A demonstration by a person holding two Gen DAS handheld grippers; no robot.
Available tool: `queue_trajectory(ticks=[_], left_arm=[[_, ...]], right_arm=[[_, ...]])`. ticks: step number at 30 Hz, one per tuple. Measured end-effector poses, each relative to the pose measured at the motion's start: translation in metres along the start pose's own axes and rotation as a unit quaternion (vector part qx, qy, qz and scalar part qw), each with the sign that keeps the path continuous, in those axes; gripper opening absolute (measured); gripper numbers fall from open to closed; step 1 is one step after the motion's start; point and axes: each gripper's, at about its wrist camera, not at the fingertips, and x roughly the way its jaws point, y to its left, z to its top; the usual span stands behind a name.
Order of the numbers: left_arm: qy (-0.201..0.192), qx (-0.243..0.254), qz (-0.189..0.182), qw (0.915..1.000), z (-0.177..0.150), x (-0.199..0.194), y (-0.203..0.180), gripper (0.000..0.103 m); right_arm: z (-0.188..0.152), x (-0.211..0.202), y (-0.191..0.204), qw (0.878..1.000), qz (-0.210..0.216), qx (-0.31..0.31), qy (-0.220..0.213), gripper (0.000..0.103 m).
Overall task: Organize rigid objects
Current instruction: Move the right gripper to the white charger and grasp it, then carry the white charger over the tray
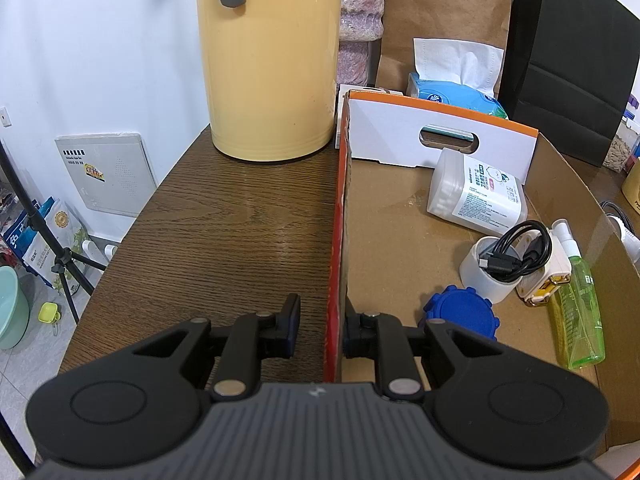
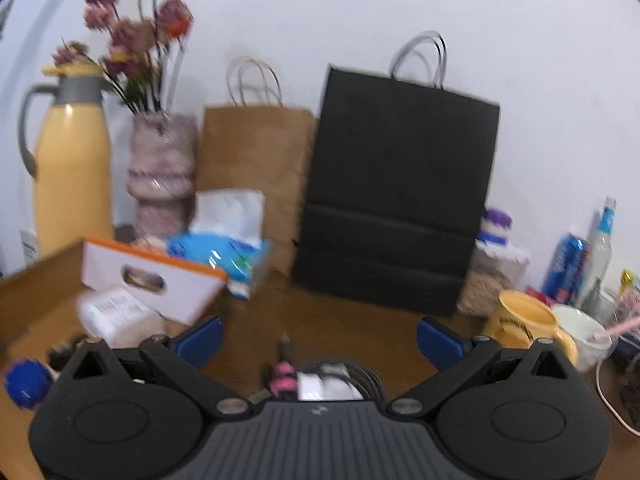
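We see left gripper (image 1: 320, 330) clamped on cardboard box (image 1: 400, 248) left wall, steadying it; right gripper (image 2: 320, 342) spread wide, empty, over desk (image 2: 360, 336) beyond box's right wall; small white charger (image 2: 324, 386) (blurred) lies just beneath its fingers, nearer right hand

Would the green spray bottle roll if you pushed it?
Probably. The green spray bottle lies on its side on the cardboard box's flat floor and looks round, so it may roll. It seems clear plastic, likely light and smooth, maybe slippery to grip.
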Motion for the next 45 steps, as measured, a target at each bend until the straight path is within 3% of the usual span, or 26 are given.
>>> queue_trajectory(ticks=[4,9,17,24,27,33,45], left_arm=[[0.0,0.0,0.0,1.0,0.0,0.0,0.0,0.02],[0.0,0.0,0.0,1.0,0.0,0.0,0.0,0.02],[0.0,0.001,0.0,1.0,0.0,0.0,0.0,0.02],[0.0,0.001,0.0,1.0,0.0,0.0,0.0,0.02],[0.0,0.001,0.0,1.0,0.0,0.0,0.0,0.02],[0.0,0.001,0.0,1.0,0.0,0.0,0.0,0.02],[-0.001,0.001,0.0,1.0,0.0,0.0,0.0,0.02]], right_arm=[[-0.018,0.013,-0.01,0.999,-0.013,-0.005,0.031,0.103],[-0.033,0.025,-0.017,0.998,-0.014,-0.007,0.059,0.093],[-0.044,0.039,-0.019,0.997,0.008,0.004,0.081,0.05],[-0.047,0.046,-0.018,0.996,0.011,0.008,0.084,0.042],[-0.046,0.046,-0.018,0.997,0.02,0.01,0.078,0.027],[-0.046,0.043,-0.014,0.997,0.017,0.0,0.075,0.027],[-0.024,0.01,-0.027,0.999,0.005,0.038,0.003,0.026]])
